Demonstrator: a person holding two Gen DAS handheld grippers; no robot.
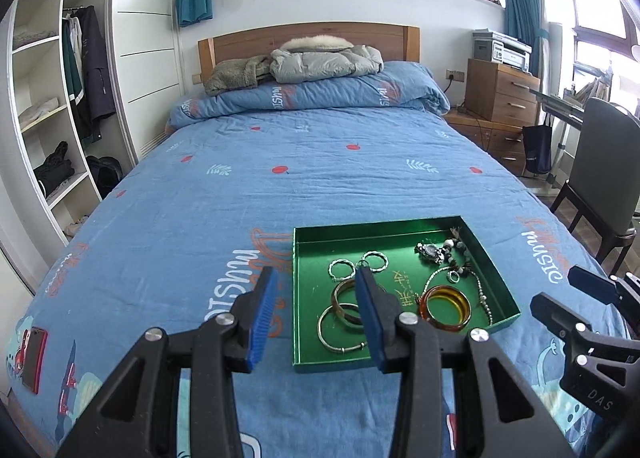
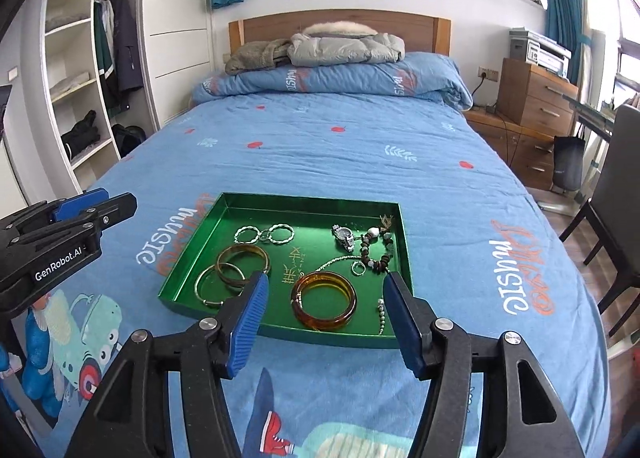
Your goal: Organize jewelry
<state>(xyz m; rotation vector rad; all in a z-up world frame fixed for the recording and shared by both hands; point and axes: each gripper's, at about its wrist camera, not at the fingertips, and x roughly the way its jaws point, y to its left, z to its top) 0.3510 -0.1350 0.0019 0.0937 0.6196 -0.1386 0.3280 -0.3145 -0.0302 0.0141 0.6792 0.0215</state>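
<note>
At the far left of my left camera a red phone (image 1: 34,358) lies flat on the blue bed cover (image 1: 200,194). My left gripper (image 1: 316,312) hangs above the bed with its blue fingers (image 1: 262,318) spread and nothing between them; the left one is over bare cover, the right one over the left part of the green tray (image 1: 298,368).

The tray sits flat on the bed, near the foot end. From its left: two thin silver rings (image 2: 264,235) lie side by side towards the far wall, and nearer me an amber bangle (image 2: 243,260) overlaps a thin silver bangle (image 2: 216,286). Gold characters are printed on the tray floor in the middle. Right of those lies a thick amber bangle (image 2: 324,300), a silver chain (image 2: 382,314) running along its right side. Towards the far right corner a wristwatch (image 2: 345,238) rests beside a beaded bracelet (image 2: 378,256), with a small silver ring (image 2: 358,268) touching the beads.

My right gripper (image 2: 326,324) is over the tray's near edge, fingers (image 2: 404,322) spread wide, framing the thick amber bangle without touching it. A dark chair (image 1: 604,178) stands beside the bed on the right.
</note>
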